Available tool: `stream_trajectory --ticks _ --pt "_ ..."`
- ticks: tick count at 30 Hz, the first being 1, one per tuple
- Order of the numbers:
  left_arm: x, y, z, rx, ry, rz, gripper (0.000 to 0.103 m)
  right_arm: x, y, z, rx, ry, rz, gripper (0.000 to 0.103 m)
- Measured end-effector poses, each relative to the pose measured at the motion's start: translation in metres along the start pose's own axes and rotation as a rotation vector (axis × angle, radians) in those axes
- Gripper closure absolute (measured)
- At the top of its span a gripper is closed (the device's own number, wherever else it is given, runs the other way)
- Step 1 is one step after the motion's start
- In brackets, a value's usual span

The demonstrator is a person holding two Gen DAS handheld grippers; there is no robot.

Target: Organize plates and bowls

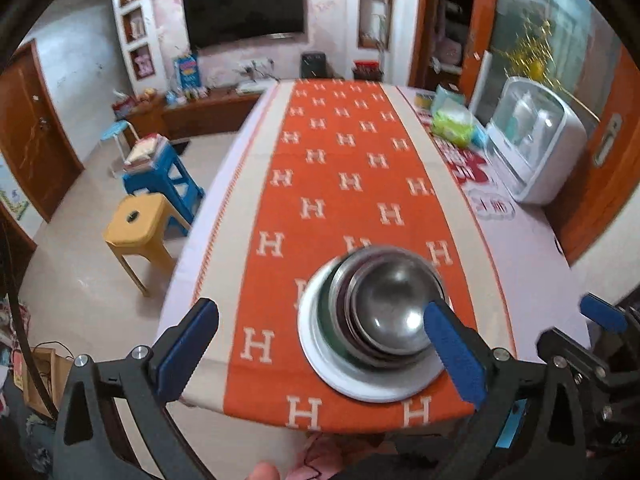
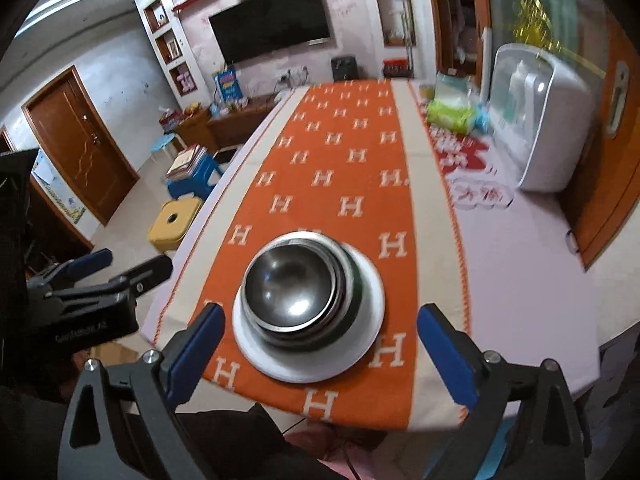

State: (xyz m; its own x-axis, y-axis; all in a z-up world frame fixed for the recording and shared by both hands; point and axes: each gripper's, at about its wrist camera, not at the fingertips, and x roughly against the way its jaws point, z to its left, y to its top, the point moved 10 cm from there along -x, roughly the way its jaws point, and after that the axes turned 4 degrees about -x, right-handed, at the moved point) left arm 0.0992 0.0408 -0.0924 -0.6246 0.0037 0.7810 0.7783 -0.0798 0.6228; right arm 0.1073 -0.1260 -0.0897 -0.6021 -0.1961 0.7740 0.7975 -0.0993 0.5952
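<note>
A stack of steel bowls [image 1: 390, 306] nests on a white plate [image 1: 320, 354], near the front edge of the orange H-patterned runner [image 1: 336, 176]. My left gripper [image 1: 320, 326] hangs above the table's near edge, open, nothing between its blue pads; its right finger overlaps the bowls in the picture. In the right wrist view the same bowls [image 2: 290, 286] and plate [image 2: 368, 312] lie between and beyond the fingers of my right gripper [image 2: 320, 326], which is open and empty, above them. The left gripper [image 2: 128, 264] shows at the left there.
At the table's far right stand a white lidded appliance [image 1: 536, 140], green packets [image 1: 452, 124] and a red-and-white mat [image 1: 464, 160]. Left of the table on the floor are a yellow stool [image 1: 136, 220] and a blue stool [image 1: 160, 180] with books. The table's near edge is right below both grippers.
</note>
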Motion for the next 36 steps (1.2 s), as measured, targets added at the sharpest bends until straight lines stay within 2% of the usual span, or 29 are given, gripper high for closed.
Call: stream_trajectory --ticks 4,17,21,36 --pt "0.006 0.010 0.001 0.002 0.023 -0.040 0.001 0.004 0.010 -0.005 -0.008 -0.023 -0.038 0.002" --pt "0.007 0.027 -0.013 -0.072 0.081 -0.109 0.001 -0.009 0.012 -0.031 -0.092 -0.108 -0.031 0.000" --pt "0.005 0.026 -0.019 -0.086 0.076 -0.102 0.001 -0.012 0.008 -0.039 -0.125 -0.119 -0.013 0.000" --pt "0.006 0.017 -0.017 -0.070 0.070 -0.074 0.001 -0.008 0.001 -0.029 -0.087 -0.088 0.000 0.000"
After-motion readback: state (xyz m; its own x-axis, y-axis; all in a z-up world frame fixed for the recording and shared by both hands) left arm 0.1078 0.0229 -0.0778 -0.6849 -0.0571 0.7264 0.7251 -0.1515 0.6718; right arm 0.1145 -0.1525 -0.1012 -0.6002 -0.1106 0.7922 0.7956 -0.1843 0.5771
